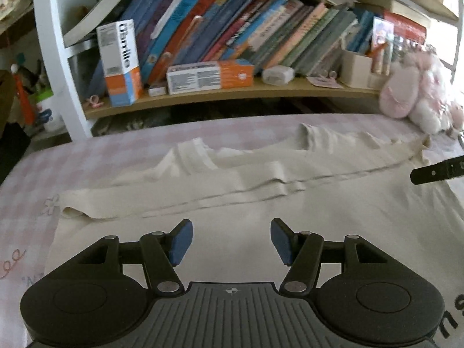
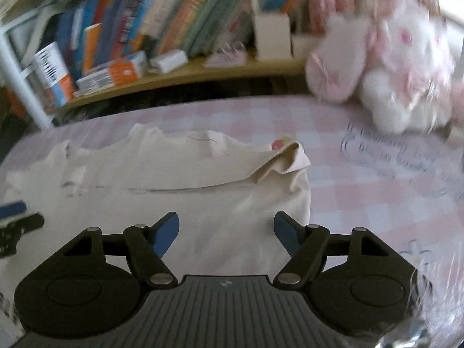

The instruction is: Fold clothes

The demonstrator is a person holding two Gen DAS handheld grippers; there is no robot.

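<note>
A cream garment [image 1: 261, 203] lies spread on a pink checked sheet [image 1: 95, 156], its far part folded over into a long band with a seam line. My left gripper [image 1: 231, 239] hovers over its near plain part, blue pads apart, nothing between them. In the right wrist view the same garment [image 2: 203, 179] ends at a rumpled corner [image 2: 285, 159]. My right gripper [image 2: 226, 233] stands open above the cloth near that right edge, holding nothing. The right gripper's finger [image 1: 435, 171] pokes in at the left view's right side; the left gripper's fingertip [image 2: 13, 211] shows at the right view's left side.
A wooden shelf [image 1: 232, 92] behind the bed holds leaning books [image 1: 232, 23], orange-and-white boxes [image 1: 120, 63] and a small beige holder [image 1: 355, 68]. A pink and white plush toy [image 2: 391, 66] sits at the bed's far right. The sheet [image 2: 377, 197] lies bare right of the garment.
</note>
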